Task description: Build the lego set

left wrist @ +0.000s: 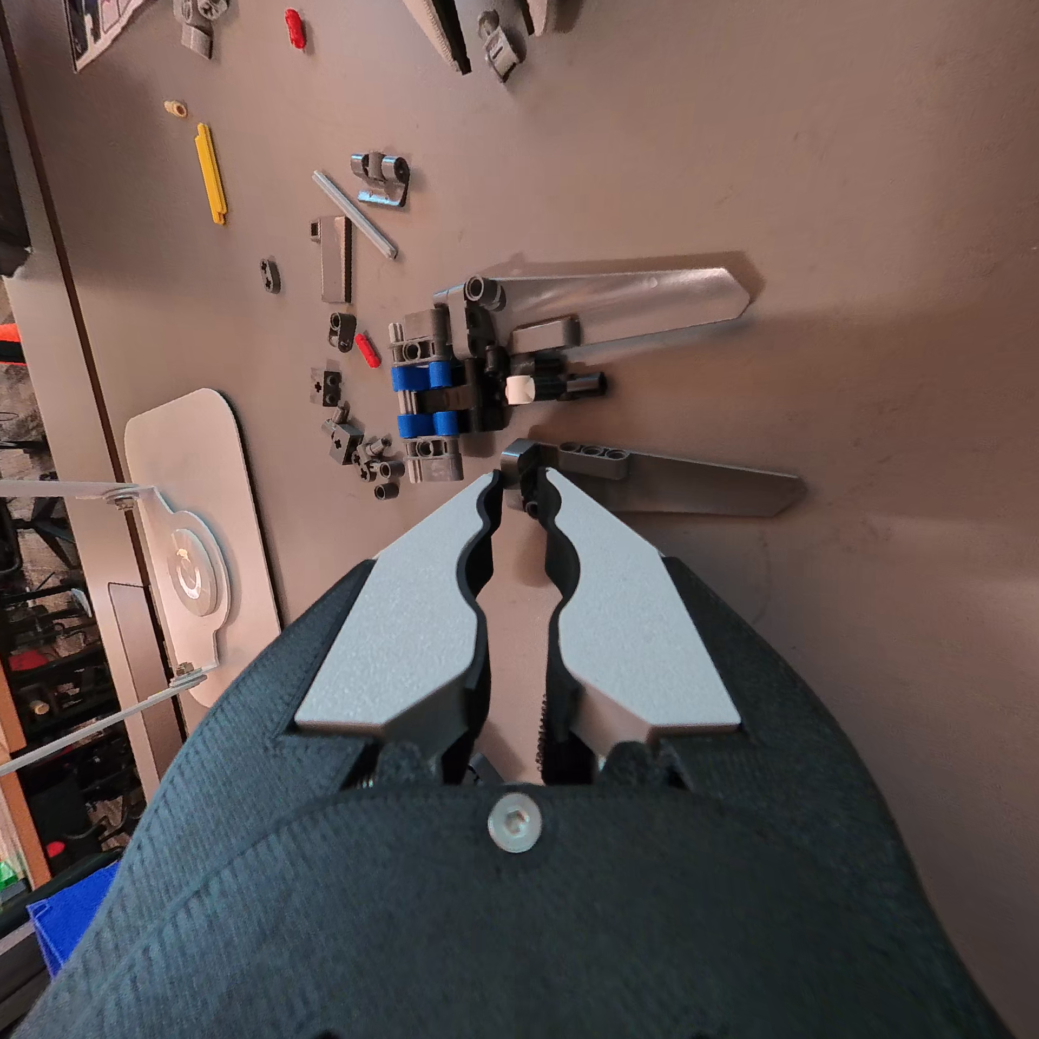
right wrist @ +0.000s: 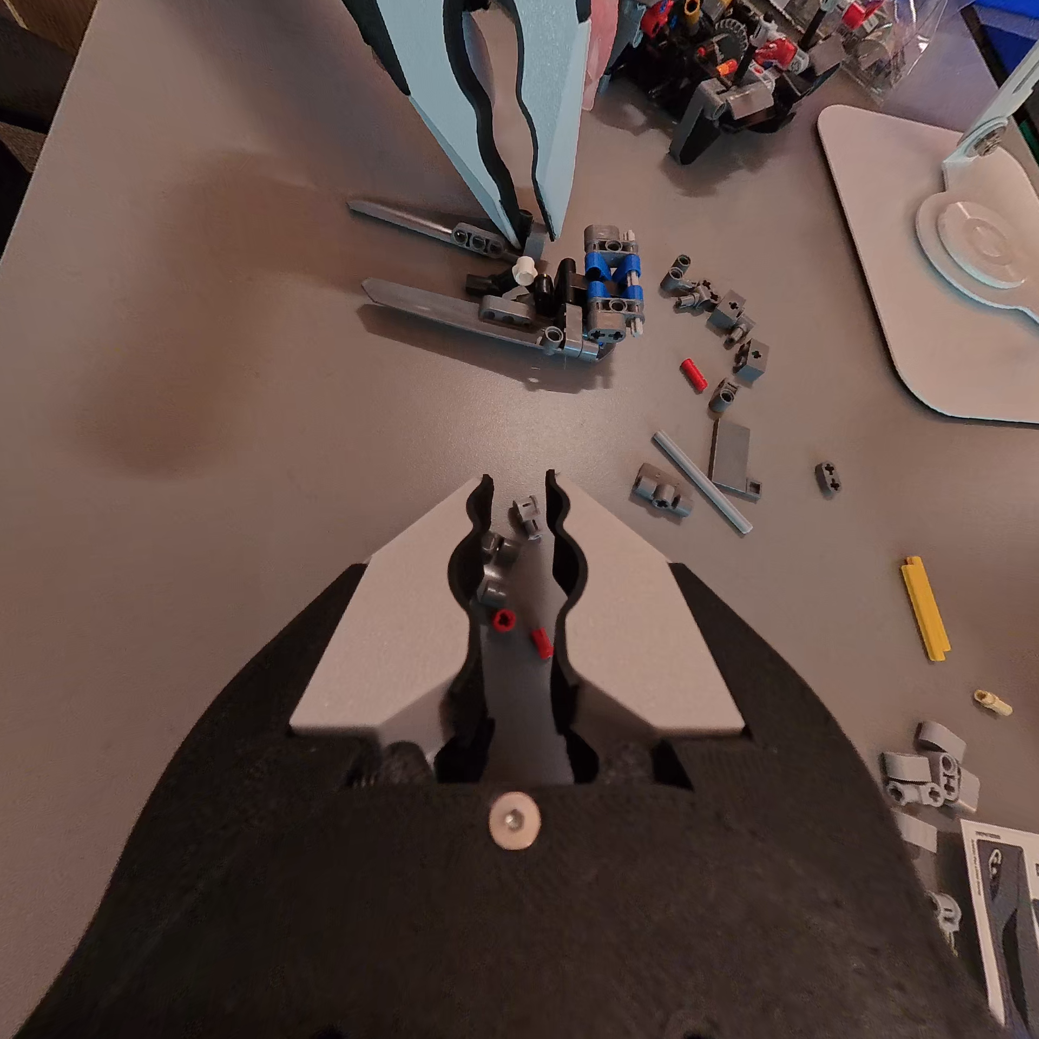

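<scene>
— Lego model [left wrist: 450, 388] is sitting on the tabletop [left wrist: 787, 140], grey and black with four blue rollers and a long grey blade pointing away to the right.

— What is the left hand-held gripper [left wrist: 520, 483] doing?

— It is pinching the dark end of a second grey blade [left wrist: 674, 480], which is lying flat just beside the model, pointing the same way.

— And the right hand-held gripper [right wrist: 518, 483]?

— It is hanging a little open and holding nothing. Small grey connectors [right wrist: 495, 568] and red pins [right wrist: 541, 644] are showing on the tabletop between its fingers.

— Any boxes?

— A clear bag [right wrist: 877, 50] is lying far back; I cannot tell what it is holding.
</scene>
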Motion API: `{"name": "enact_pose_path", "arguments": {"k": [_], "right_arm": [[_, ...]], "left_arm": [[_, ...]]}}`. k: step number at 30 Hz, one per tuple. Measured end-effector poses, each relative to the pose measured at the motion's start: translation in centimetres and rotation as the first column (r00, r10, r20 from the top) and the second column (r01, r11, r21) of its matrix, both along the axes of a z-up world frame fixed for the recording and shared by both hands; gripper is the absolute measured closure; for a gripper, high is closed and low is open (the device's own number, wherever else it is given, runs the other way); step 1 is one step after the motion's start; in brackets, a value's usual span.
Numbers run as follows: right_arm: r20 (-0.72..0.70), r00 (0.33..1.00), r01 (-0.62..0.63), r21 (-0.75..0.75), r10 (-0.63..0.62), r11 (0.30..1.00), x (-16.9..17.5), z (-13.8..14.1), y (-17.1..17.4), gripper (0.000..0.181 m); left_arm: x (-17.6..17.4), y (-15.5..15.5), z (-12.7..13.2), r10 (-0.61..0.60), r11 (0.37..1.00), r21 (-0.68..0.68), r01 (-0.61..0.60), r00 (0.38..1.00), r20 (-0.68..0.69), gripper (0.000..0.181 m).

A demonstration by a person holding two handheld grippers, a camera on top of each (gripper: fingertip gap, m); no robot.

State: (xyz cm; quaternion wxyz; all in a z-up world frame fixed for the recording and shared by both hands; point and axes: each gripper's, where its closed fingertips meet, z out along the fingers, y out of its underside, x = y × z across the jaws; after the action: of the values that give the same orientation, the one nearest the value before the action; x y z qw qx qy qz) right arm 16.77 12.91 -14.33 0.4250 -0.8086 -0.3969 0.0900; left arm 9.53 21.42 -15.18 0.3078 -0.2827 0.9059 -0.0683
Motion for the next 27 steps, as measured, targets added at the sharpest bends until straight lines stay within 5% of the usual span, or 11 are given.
{"name": "enact_pose_path", "arguments": {"k": [27], "right_arm": [[-0.014,1.000,0.016,0.030,-0.016,0.999,0.18,0.51,0.34,0.162]], "left_arm": [[0.09,0.19,0.89,0.005,1.000,-0.009,-0.005,0.999,0.033,0.166]]}}
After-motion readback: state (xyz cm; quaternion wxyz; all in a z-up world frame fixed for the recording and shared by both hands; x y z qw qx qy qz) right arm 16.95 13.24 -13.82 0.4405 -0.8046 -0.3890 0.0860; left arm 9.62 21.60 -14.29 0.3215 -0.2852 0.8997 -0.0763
